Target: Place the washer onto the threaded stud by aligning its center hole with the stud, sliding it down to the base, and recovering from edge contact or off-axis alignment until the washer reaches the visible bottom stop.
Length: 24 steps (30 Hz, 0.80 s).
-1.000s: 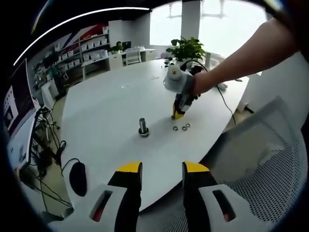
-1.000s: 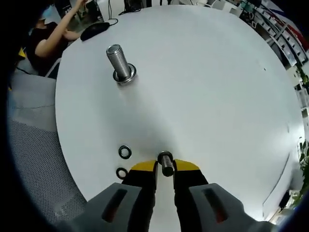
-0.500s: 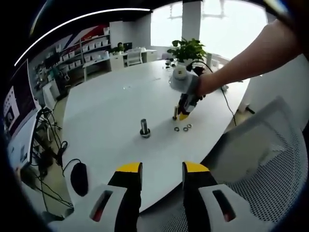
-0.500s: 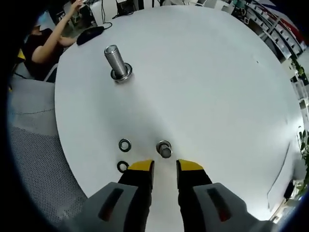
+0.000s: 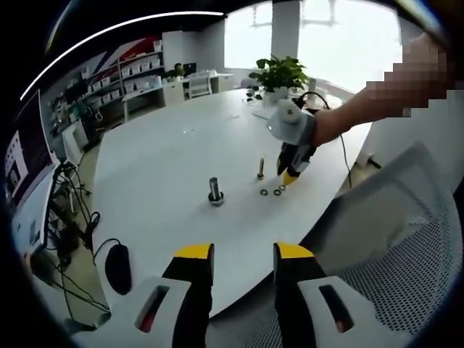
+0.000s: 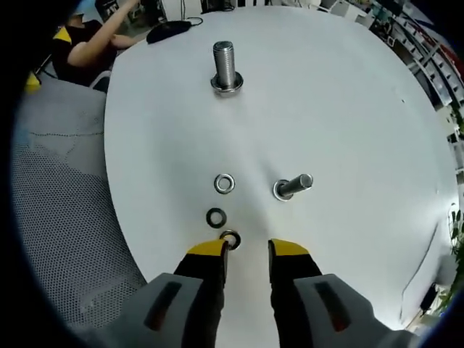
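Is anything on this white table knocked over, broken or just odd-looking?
Nothing looks damaged or spilled. Two threaded studs stand upright on the table: a large stud and a small stud. Three loose washers lie flat in a row by the open right gripper, none on a stud yet.

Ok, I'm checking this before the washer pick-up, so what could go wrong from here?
1. Three small metal washers lie close together; the right gripper, open, is by the nearest washer, and might nudge the dark washer beside it.
2. The washers lie flat on the white table, so the tips may slip off.
3. The thin threaded stud stands close by; a swing could knock it.
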Tool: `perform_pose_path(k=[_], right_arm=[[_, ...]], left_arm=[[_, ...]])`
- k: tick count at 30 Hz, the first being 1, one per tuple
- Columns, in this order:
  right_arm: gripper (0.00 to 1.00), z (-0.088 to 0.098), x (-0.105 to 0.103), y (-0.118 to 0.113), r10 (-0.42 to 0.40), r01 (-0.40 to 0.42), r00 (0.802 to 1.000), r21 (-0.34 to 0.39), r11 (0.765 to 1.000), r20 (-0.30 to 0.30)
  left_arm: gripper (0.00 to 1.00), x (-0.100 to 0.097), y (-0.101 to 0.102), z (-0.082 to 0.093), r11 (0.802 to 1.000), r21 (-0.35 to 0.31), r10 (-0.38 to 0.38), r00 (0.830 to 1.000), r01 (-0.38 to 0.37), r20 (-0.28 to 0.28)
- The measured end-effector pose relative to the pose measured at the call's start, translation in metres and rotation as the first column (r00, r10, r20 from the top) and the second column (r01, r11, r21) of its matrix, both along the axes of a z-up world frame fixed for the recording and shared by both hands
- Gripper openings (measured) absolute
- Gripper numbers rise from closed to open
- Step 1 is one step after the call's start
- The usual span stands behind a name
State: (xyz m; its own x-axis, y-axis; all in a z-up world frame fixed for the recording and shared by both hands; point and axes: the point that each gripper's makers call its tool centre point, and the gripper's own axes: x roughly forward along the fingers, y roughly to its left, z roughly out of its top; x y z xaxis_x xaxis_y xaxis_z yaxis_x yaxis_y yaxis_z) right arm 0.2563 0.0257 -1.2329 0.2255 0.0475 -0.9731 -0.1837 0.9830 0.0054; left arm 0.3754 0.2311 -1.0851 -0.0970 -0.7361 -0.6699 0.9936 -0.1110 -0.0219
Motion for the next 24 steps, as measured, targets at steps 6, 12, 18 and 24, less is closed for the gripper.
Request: perform_pose_path(k=[6, 12, 18, 24], right_arm=[[0.27, -0.006, -0.003, 0.008, 0.008, -0.008, 1.0, 0.012, 1.0, -0.007], [0.26, -0.01, 0.001, 0.01, 0.008, -0.008, 1.0, 0.02, 1.0, 0.008], [0.23, -0.01, 0.0, 0.008, 0.088, -0.088, 0.996, -0.017, 0.996, -0.011], [0.24, -0.01, 0.0, 0.009, 0.101, -0.103, 0.993, -0.035, 0.994, -0.057]], left_arm=[[0.31, 0.0, 0.001, 0.0, 1.0, 0.002, -0.002, 1.0, 0.002, 0.004], [0.31, 0.001, 0.003, -0.001, 1.0, 0.009, -0.004, 1.0, 0.004, 0.012], [0.31, 0.0, 0.002, -0.001, 1.0, 0.011, -0.011, 1.0, 0.011, 0.008], [0.31, -0.002, 0.001, -0.002, 1.0, 0.007, -0.017, 1.0, 0.017, 0.003]])
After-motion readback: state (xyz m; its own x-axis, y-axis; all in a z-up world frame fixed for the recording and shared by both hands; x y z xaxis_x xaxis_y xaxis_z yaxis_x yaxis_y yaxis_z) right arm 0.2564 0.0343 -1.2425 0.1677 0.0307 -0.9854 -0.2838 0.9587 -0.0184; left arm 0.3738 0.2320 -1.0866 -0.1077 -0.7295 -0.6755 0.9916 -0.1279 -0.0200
